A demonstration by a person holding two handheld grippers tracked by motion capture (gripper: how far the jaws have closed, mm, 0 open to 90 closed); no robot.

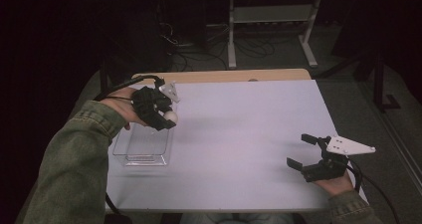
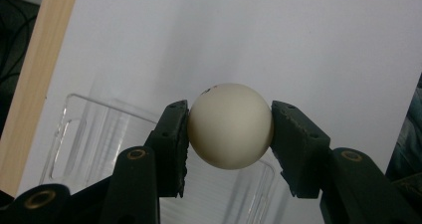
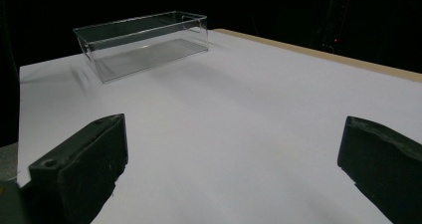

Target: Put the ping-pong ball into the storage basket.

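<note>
Currently the left gripper (image 1: 166, 118) pinches a small cream-white plastic ball (image 2: 230, 126) between its pads, above the far end of the clear rectangular plastic bin (image 1: 143, 147). Right gripper (image 1: 303, 152) rests spread, holding nothing, well apart. Advice: centre the ball over the bin's floor, lower, then release gently so it doesn't bounce out. Bin's transparent walls are hard to trace; ball's dark mark unreadable.

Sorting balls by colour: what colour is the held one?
Off-white ball, clearest in the left gripper view.
</note>
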